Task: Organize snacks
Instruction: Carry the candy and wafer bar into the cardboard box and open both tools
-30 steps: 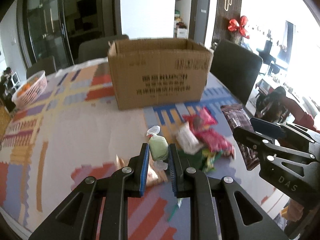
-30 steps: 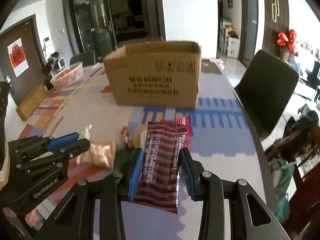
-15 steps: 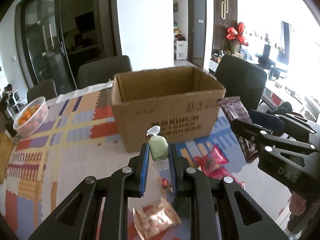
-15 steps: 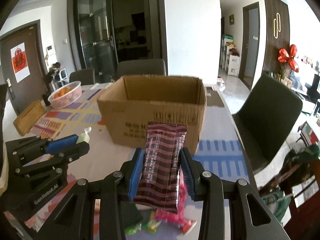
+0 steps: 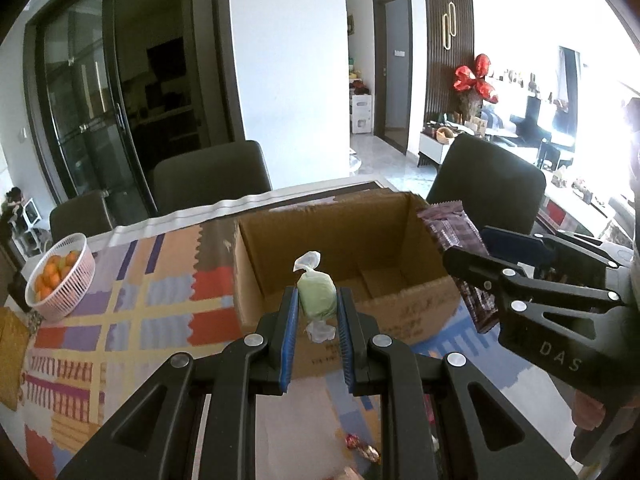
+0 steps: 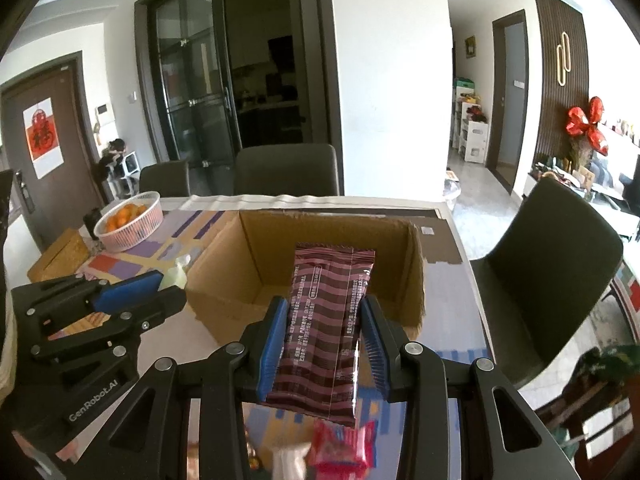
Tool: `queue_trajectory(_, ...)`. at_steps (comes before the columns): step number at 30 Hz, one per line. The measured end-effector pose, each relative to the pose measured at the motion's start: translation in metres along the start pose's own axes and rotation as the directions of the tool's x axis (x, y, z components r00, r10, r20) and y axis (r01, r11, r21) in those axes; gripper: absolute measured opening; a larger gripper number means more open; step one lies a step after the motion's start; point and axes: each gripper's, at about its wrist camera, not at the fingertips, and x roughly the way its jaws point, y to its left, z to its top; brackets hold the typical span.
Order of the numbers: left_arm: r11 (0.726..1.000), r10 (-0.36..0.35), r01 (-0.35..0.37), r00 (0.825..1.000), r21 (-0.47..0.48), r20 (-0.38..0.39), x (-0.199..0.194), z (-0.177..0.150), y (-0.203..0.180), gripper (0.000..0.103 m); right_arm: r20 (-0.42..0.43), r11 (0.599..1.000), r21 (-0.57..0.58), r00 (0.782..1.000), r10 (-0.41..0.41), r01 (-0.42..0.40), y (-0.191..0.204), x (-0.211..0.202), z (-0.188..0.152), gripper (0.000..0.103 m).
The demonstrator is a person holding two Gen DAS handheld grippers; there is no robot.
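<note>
My left gripper (image 5: pixel 317 304) is shut on a small pale green wrapped candy (image 5: pixel 316 298), held in front of the near wall of the open cardboard box (image 5: pixel 404 316). My right gripper (image 6: pixel 323 322) is shut on a long maroon striped snack packet (image 6: pixel 326 328), held over the box's (image 6: pixel 224 312) near wall. The packet (image 5: pixel 456 236) and the right gripper (image 5: pixel 536 276) also show at the right of the left wrist view. The left gripper (image 6: pixel 132 292) shows at the left of the right wrist view. The box interior looks bare.
A red snack packet (image 6: pixel 344 450) and a white one (image 6: pixel 290 462) lie on the patterned tablecloth (image 5: pixel 120 304) below. A small wrapped candy (image 5: pixel 360 446) lies near. A white basket of oranges (image 5: pixel 60 276) stands at far left. Dark chairs (image 6: pixel 548 264) surround the table.
Both grippers have risen and moved toward the box with their snacks still held. The box's open top now shows from above, and the snack pile has dropped to the bottom of both views.
</note>
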Motion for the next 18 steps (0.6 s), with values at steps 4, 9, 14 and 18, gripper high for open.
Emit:
queue_trajectory(4, 1.0, -0.004, 0.004, 1.0, 0.002, -0.016, 0.015, 0.015, 0.006, 0.02, -0.014, 1.0, -0.019, 1.0, 0.01, -0.011, 0.0, 0.016, 0.016, 0.039)
queue_trajectory(9, 1.0, -0.014, 0.013, 0.998, -0.019, -0.057, 0.04, 0.028, 0.015, 0.02, -0.041, 0.999, -0.028, 0.999, 0.017, -0.018, -0.005, 0.039, 0.031, 0.039)
queue_trajectory(14, 0.999, -0.026, 0.022, 0.994, -0.04, -0.103, 0.066, 0.032, 0.024, 0.02, -0.07, 0.999, -0.036, 0.998, -0.003, 0.001, -0.01, 0.061, 0.038, 0.039)
queue_trajectory(18, 0.999, -0.012, 0.006, 0.992, -0.048, -0.128, 0.078, 0.03, 0.025, 0.023, -0.087, 0.999, -0.039, 0.996, -0.012, 0.009, -0.012, 0.075, 0.04, 0.039)
